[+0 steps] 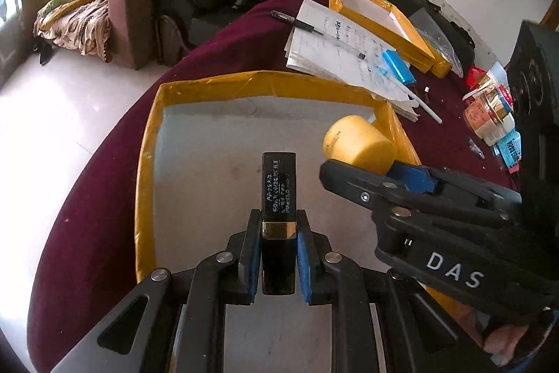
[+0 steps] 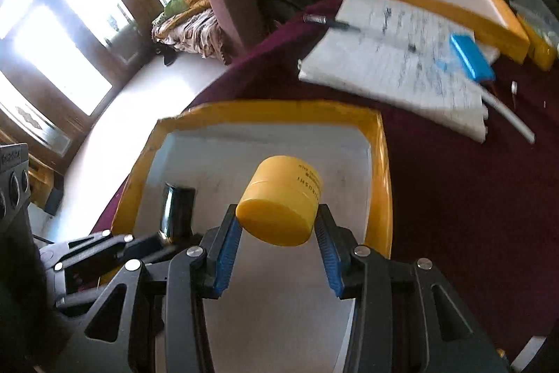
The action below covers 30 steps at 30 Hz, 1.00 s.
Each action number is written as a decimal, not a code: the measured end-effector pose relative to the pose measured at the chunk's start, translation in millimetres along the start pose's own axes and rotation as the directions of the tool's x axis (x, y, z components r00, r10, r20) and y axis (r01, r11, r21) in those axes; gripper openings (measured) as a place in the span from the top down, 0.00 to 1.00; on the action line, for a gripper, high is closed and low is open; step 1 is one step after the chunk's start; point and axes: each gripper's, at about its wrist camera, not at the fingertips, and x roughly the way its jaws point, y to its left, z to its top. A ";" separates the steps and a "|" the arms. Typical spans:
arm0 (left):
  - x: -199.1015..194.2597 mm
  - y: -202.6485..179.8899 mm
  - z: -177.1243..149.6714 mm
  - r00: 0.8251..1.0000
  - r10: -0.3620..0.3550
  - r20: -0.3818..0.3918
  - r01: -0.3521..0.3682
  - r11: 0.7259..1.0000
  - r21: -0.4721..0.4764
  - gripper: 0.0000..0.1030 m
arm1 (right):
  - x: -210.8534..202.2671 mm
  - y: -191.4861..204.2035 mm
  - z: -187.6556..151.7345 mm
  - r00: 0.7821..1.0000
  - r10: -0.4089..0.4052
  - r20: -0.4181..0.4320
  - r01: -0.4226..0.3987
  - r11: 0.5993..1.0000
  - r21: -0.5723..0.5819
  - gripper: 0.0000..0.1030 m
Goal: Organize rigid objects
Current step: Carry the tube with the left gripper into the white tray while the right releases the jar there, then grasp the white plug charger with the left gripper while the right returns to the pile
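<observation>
So both grippers are loaded up and sitting over the same tray. The left gripper [image 1: 278, 254] has its jaws almost closed, pinching a slim black tube [image 1: 278, 198] with a gold band and tiny white print on it. The blue pads press on both sides of the tube near that gold band, and the rest of it sticks out past the fingertips toward 12 o'clock in the left wrist view.

The right gripper [image 2: 277, 245] is spread a fair bit wider since it's clamped on a chunky yellow jar [image 2: 281, 200]. Its blue pads touch the jar on both sides near the lid end, and the jar is tipped so the flat lid faces the camera. In the left wrist view that same jar [image 1: 356, 142] shows up around 2 o'clock from the tube, with the right gripper's black body coming in from the lower right.

Under both of them is a shallow tray [image 1: 150, 142] with a yellow taped rim and a pale grey floor, sitting on a dark red tablecloth [image 1: 104, 180]. I can't tell whether the tube or jar touch the tray floor.

Further back at about 1 o'clock there's a stack of papers [image 1: 335, 41] with a pen [image 1: 297, 21] on top, a blue box [image 1: 398, 65], and a second yellow tray [image 1: 377, 20].
</observation>
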 end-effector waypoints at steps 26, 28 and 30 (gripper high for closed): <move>-63.5 -191.4 -116.7 0.958 -0.285 0.001 0.264 0.886 0.381 0.37 | -246.8 -185.6 -210.8 0.948 -0.012 0.318 -0.069 0.968 0.242 0.40; -48.4 -218.3 -129.7 0.962 -0.266 -0.053 0.263 0.866 0.424 0.30 | -257.6 -203.8 -234.5 0.942 -0.069 0.329 -0.021 0.964 0.264 0.40; -35.6 -234.9 -138.7 0.971 -0.226 -0.082 0.239 0.862 0.447 0.30 | -265.7 -226.1 -254.8 0.928 -0.129 0.351 0.016 0.952 0.306 0.40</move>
